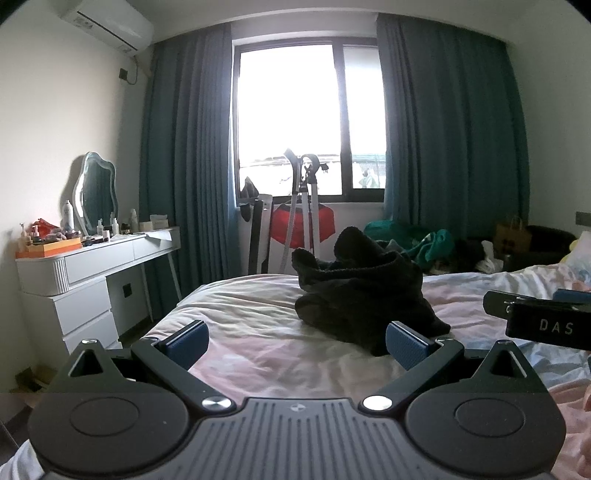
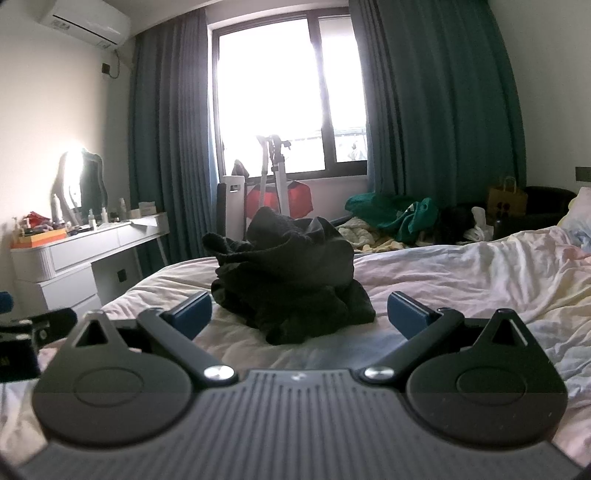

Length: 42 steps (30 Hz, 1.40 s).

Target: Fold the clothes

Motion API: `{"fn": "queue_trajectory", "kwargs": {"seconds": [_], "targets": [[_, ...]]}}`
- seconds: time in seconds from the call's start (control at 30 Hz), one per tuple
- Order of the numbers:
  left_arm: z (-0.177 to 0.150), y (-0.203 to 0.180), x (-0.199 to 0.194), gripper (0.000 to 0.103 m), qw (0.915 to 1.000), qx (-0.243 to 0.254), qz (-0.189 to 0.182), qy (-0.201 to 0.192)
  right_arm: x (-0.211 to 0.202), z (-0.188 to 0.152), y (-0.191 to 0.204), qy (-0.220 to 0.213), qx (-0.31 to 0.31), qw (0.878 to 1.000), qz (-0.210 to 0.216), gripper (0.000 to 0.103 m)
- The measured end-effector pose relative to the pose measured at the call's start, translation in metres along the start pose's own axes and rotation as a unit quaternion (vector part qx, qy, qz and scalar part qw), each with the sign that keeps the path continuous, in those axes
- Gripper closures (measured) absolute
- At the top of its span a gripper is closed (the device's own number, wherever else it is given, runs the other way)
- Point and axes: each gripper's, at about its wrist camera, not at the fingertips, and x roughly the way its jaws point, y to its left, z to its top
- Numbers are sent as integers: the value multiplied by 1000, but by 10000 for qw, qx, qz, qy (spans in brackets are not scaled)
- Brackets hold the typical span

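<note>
Right wrist view: spread right claw point(image 2: 299, 314) faces crumpled dark garment point(image 2: 288, 273) just ahead.

Ahead of me the heap of clothes point(image 2: 291, 280) lies on the bed point(image 2: 461, 280), the table point(image 2: 92, 247) stands left, and the window point(image 2: 288, 96) is behind.

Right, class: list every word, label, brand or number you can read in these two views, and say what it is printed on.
"DAS": white letters on the black body of the right gripper, seen from the left wrist view.
Air conditioner: label marks too small to read.
Brown paper bag: dark print, unreadable.
Nothing else legible.
</note>
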Motion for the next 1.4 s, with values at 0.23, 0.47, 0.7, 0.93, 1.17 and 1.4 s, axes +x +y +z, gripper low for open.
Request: {"fn": "queue_trajectory", "kwargs": {"seconds": [0.23, 0.47, 0.7, 0.93, 1.17, 1.4], "targets": [[-4, 2, 0, 0, 10000, -16, -23, 0, 2, -1, -5, 8, 185, 9998, 101, 0], [-8, 4, 2, 0, 9999, -23, -70, 112, 1, -1, -9, 15, 278, 9996, 64, 0], [-12, -1, 2, 0, 9998, 32, -163, 120, -5, 4, -10, -171, 284, 9993, -145, 0], [-14, -7, 8, 0, 9996, 45, -234, 152, -13, 9, -12, -405, 287, 9983, -321, 0], [3, -8, 20, 0, 9988, -109, -461, 110, -11, 9, -20, -534, 283, 9972, -441, 0], [18, -12, 53, 0, 9988, 81, -472, 47, 0, 6, -35, -525, 497, 9965, -409, 0]]}}
